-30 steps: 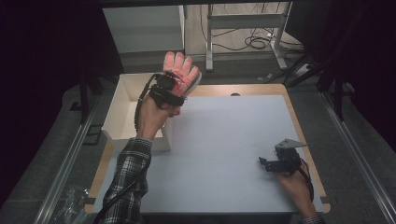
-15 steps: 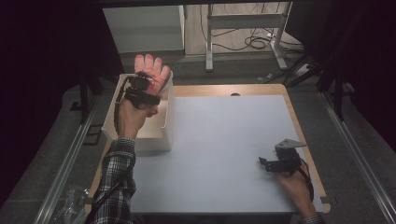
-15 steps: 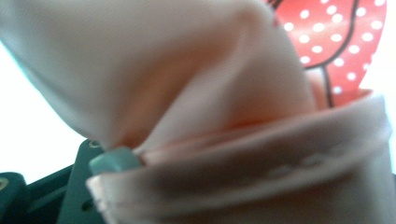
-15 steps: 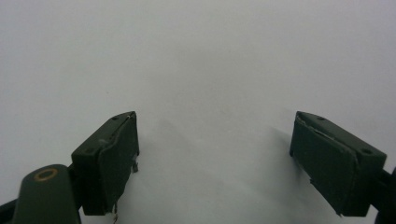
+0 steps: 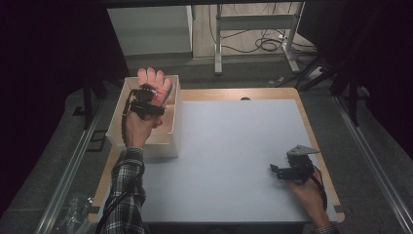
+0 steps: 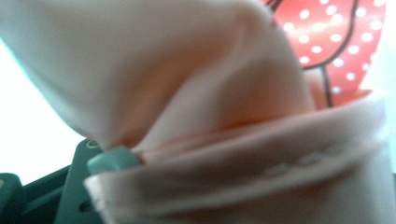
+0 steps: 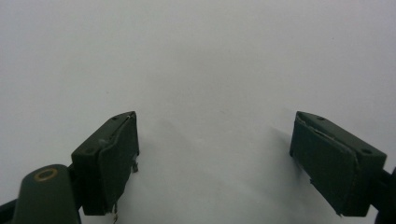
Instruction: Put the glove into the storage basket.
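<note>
The bench [image 5: 234, 146] lies bare between its edges. At far left, the left hand-held gripper [image 5: 155, 95] clamps the glove [image 5: 152, 80] over the box [image 5: 146, 142], its jaws just easing. The right hand-held gripper [image 5: 275, 170] gapes wide, near right.

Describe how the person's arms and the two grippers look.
The left gripper is black, with a black cable looping along the forearm; its jaws show dark teal in its own view. The left sleeve is a dark-and-white plaid. The right gripper is black too, topped by a grey three-cornered plate, with flat rectangular dark jaws carrying worn pads and a trailing black cable.

Dim room (cables [image 5: 265, 45] on floor [image 5: 243, 24])
</note>
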A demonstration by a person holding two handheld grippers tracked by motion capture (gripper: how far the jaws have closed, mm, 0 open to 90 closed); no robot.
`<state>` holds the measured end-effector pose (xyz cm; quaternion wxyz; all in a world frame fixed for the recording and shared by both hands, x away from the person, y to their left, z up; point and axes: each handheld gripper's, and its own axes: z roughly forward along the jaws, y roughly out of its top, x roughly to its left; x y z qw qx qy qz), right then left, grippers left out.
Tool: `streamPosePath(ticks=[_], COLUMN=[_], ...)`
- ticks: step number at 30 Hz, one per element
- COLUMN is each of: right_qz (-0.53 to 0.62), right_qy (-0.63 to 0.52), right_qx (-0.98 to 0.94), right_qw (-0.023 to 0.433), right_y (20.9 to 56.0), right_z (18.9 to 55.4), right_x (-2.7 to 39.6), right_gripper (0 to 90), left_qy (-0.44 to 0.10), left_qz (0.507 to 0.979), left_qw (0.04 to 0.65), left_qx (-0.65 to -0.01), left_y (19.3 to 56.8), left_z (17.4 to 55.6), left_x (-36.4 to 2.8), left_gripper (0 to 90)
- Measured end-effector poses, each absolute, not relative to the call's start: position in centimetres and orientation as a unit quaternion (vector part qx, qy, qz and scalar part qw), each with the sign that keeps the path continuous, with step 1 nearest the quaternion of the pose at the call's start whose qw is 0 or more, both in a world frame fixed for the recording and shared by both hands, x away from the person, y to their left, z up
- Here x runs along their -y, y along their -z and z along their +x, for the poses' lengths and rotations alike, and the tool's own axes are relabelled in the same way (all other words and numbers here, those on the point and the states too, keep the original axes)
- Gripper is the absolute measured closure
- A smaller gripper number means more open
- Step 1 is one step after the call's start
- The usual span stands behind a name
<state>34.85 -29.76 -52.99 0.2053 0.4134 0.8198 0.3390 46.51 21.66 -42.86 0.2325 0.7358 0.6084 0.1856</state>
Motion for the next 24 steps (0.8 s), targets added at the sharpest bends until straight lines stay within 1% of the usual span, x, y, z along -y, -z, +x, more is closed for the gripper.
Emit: streamPosePath(ticks=[8,12,20,24], right_qz=[0.413,0.413,0.413,0.413], right_qy=[-0.339,-0.339,-0.339,-0.339], right_qx=[-0.820,-0.820,-0.820,-0.820], right_qw=[0.205,0.206,0.206,0.206], right_y=[53.0,53.0,53.0,53.0], right_z=[34.9,34.9,34.8,34.8], right_x=[29.8,29.8,29.8,29.8], right_gripper=[15.9,15.9,15.9,15.9], left_qy=[-0.176,-0.166,-0.133,-0.104], left_qz=[0.739,0.745,0.755,0.762], left_qw=[0.213,0.189,0.147,0.127], left_qx=[-0.615,-0.617,-0.625,-0.627], left_y=[45.0,46.1,47.7,48.5], left_z=[47.6,48.0,48.9,49.5], left_x=[-21.2,-20.8,-20.4,-20.0], left_gripper=[37.7,37.6,36.3,34.4])
